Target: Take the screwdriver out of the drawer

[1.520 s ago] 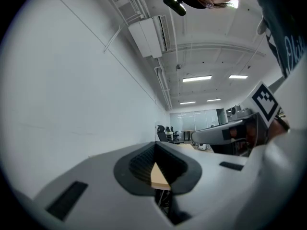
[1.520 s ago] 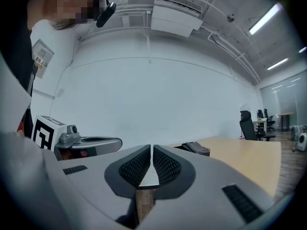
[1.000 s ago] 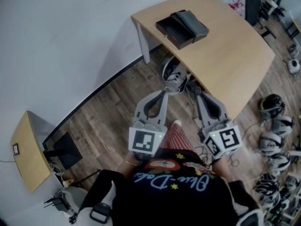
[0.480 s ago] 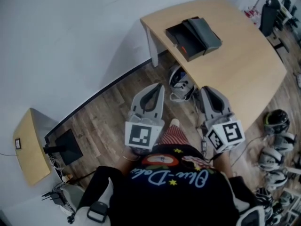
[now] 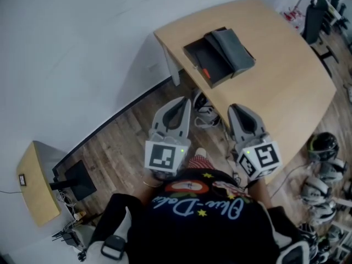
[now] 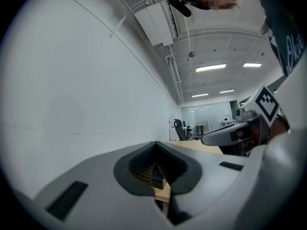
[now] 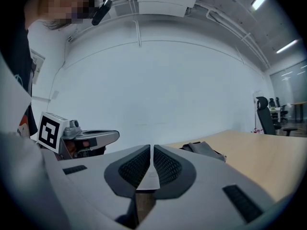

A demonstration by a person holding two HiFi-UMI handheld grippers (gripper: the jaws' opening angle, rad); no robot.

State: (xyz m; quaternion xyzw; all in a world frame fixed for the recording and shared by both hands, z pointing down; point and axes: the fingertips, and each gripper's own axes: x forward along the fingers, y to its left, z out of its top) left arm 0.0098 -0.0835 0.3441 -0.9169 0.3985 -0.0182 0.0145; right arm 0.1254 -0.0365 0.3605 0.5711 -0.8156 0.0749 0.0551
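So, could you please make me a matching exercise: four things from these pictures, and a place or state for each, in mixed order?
1. drawer
2. helmets
3. left tool
4. small side table

a. shut, nothing in it
b. open, on the desk
c. lower left of the head view
d. on the floor, at the right

Pairs: 1-b, 2-d, 3-a, 4-c.

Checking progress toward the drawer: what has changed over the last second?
The person has moved nearer the table; the open drawer box now sits closer to both grippers. Nothing gripped or released. The left gripper and right gripper stay shut and empty.
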